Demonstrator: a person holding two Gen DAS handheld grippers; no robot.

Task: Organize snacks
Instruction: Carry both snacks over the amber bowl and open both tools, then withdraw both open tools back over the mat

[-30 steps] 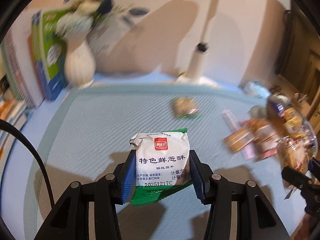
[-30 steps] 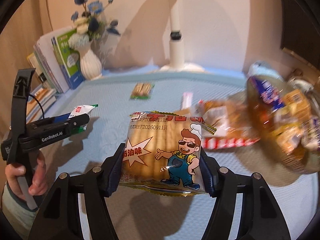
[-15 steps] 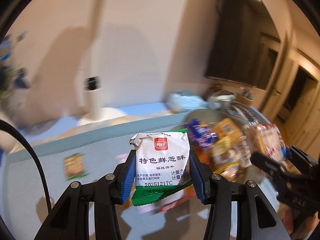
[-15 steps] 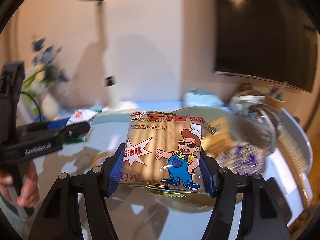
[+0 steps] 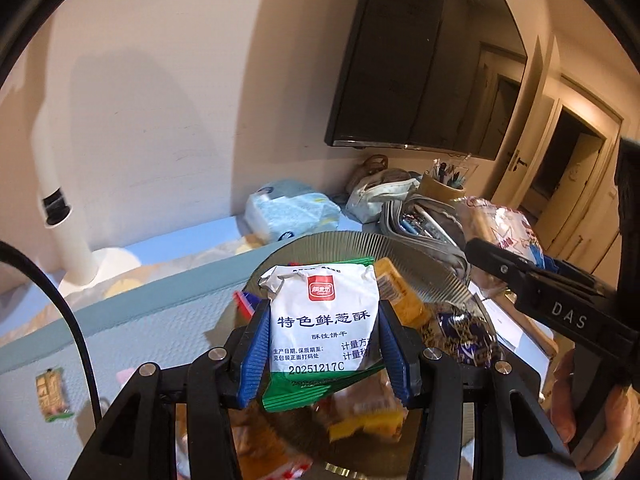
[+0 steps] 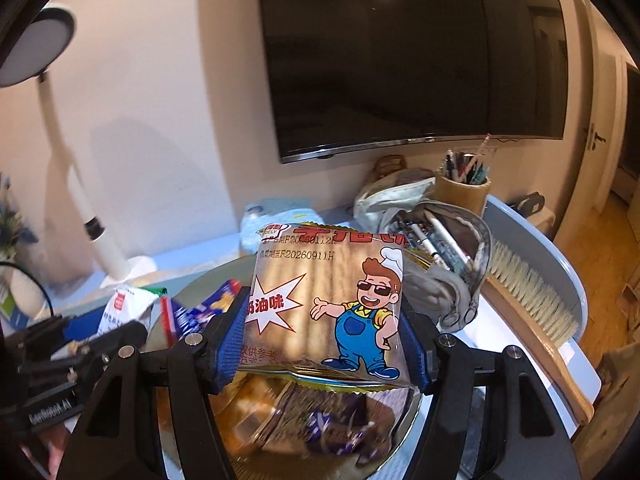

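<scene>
Left gripper (image 5: pixel 324 344): clamped on one white packet (image 5: pixel 324 320), held above the bowl (image 5: pixel 400 252).
Right gripper (image 6: pixel 320 340): clamped on one biscuit pack (image 6: pixel 332 300), also above it.
Bowl: several snacks, blurred.
Mat (image 5: pixel 120 332): one loose snack (image 5: pixel 50 394).
Room: lamp (image 6: pixel 60 160), wall TV (image 6: pixel 400 60).

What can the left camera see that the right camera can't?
Only the left camera shows a snack pack lying alone on the blue mat.

Only the right camera shows the brush and the round lamp head.

Both show the white cracker pack held in the left gripper, the cartoon-chef biscuit pack held in the right gripper, the snack bowl, the pen cup and the TV.
</scene>
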